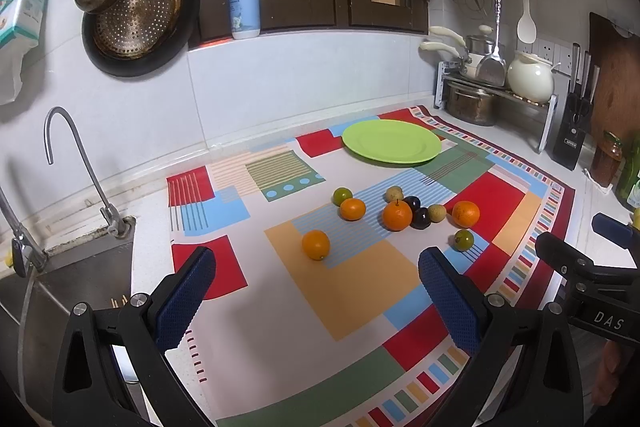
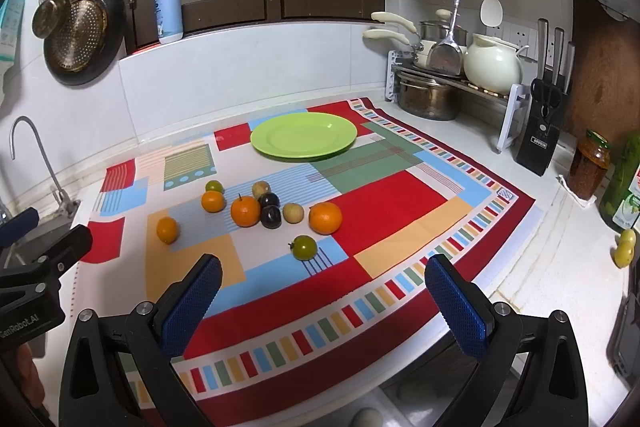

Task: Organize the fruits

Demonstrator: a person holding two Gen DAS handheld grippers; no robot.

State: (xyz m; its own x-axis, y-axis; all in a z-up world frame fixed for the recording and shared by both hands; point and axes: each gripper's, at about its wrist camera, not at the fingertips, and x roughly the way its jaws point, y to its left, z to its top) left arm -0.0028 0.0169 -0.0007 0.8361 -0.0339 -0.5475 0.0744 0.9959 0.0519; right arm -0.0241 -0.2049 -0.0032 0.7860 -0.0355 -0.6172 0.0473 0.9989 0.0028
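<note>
Ten small fruits lie loose on the patchwork cloth [image 2: 400, 195], and none sits on the green plate [image 2: 304, 135] at the far side, so the sorting looks not yet begun. Both tools hang above the near edge of the cloth with jaws spread wide and nothing between them: the left gripper [image 1: 316, 301] faces the lone orange [image 1: 316, 245] nearest it, and the right gripper [image 2: 324, 293] faces the green fruit with a stalk [image 2: 305, 247]. Farther off, an orange with a stem [image 2: 245, 211] touches two dark plums [image 2: 270, 209], with pale round fruits and more oranges beside them. The next move probably calls for lowering one tool around a lone near fruit and closing gently, since round fruit may roll. The way to the plate runs over the cluster, so a lift is needed. Well clear stand the faucet [image 1: 76, 163] at the left, the pot rack [image 2: 448, 83] and knife block [image 2: 542, 143] at the far right.
</note>
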